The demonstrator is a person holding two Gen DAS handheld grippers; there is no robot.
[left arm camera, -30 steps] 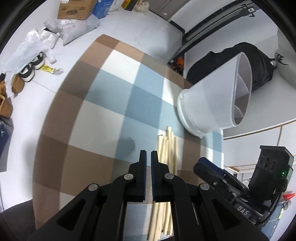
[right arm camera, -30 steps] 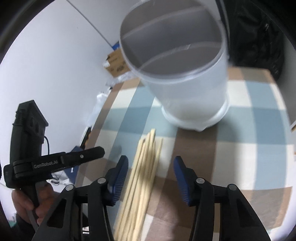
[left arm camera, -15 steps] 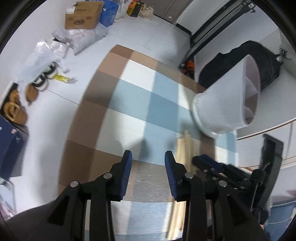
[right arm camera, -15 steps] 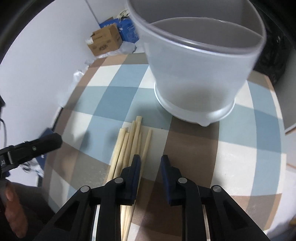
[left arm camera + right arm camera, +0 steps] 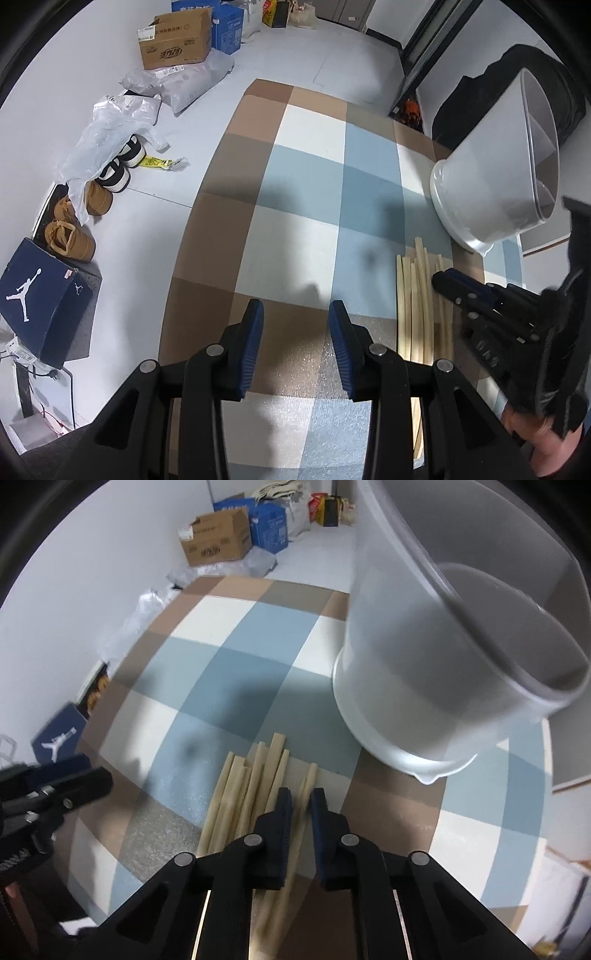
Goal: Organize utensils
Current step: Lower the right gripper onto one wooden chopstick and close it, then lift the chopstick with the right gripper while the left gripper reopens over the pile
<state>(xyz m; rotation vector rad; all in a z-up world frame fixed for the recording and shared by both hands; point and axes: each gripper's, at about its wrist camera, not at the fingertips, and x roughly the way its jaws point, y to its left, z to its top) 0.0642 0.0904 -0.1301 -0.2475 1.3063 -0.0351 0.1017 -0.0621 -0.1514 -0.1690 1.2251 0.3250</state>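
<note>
On the pale floor left of the checked surface (image 5: 306, 173) lie a brown cardboard box (image 5: 175, 40), blue boxes (image 5: 229, 27), grey plastic bags (image 5: 177, 83), tan shoes (image 5: 74, 229), black-and-white sneakers (image 5: 122, 166) and a navy shoebox (image 5: 40, 295), with a black bag (image 5: 498, 96) beyond.

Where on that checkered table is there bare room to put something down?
The checkered table is bare left of the chopsticks, out to its floor-side edge. It is crowded on the other side: the chopsticks, the white divided holder and the right gripper.
</note>
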